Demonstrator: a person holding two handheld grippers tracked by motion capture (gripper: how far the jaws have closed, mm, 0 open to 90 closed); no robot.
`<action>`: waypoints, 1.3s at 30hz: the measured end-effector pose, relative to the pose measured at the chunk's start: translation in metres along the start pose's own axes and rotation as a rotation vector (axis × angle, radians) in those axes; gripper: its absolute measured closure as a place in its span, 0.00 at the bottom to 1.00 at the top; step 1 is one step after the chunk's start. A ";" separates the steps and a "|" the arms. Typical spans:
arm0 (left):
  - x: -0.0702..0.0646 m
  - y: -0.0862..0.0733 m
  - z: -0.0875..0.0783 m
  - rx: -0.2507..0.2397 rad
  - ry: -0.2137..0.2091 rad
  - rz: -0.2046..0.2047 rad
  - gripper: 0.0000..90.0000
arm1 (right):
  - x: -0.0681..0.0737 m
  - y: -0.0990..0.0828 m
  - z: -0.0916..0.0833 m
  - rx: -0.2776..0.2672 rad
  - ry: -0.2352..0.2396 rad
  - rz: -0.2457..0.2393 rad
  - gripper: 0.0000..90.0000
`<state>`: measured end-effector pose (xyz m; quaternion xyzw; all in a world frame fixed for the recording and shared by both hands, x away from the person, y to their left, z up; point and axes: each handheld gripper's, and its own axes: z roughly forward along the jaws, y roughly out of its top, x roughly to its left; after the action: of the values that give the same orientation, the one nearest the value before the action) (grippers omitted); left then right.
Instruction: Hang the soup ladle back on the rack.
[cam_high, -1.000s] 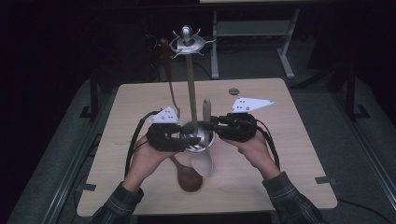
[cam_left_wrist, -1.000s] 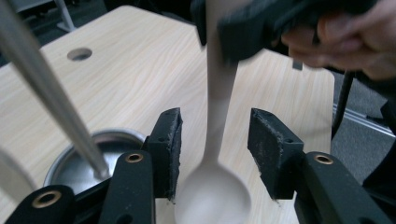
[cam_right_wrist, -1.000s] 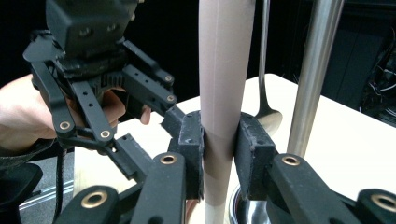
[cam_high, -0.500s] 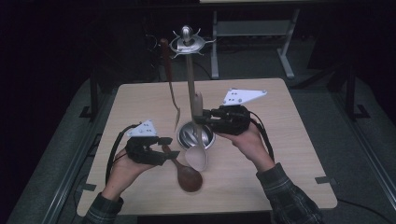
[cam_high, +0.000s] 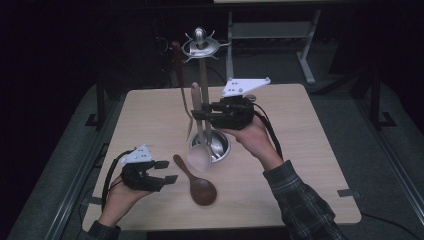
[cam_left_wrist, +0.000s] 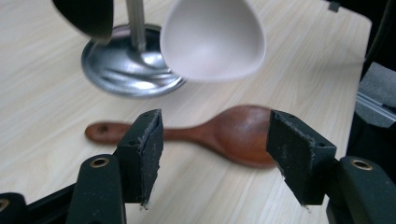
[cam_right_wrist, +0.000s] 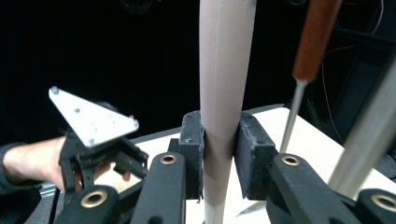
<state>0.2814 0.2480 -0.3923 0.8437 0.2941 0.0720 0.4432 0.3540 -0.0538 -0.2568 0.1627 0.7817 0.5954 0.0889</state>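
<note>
Left gripper view: wooden spoon (cam_left_wrist: 224, 133) flat on table (cam_left_wrist: 42, 70), long axis crosswise ahead of left gripper (cam_left_wrist: 215, 149); jaws spread, just opening, gripping nothing. Right gripper (cam_right_wrist: 218, 156) clenches upright pale spoon (cam_right_wrist: 224, 93) by stand (cam_high: 201, 90).

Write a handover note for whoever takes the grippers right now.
Right gripper: shut on the pale spoon, held upright beside the rack's pole.
Left gripper: open, jaws just been opening, nothing between them, hovering by the brown wooden spoon lying on the table.
Done: one utensil hangs on the rack.
Left: hang the pale spoon, then probably pick up the wooden one.
</note>
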 end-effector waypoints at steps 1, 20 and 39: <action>0.001 -0.004 0.000 0.004 0.006 -0.003 0.40 | 0.000 0.002 0.001 0.000 0.001 -0.001 0.82; 0.004 -0.031 0.004 0.046 0.004 -0.036 0.40 | -0.007 0.038 0.022 -0.019 0.008 -0.007 0.82; 0.006 -0.034 0.005 0.064 -0.002 -0.037 0.40 | -0.021 0.039 0.023 -0.050 -0.008 0.027 0.82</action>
<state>0.2735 0.2622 -0.4229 0.8520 0.3115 0.0536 0.4174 0.3870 -0.0317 -0.2270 0.1735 0.7641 0.6151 0.0879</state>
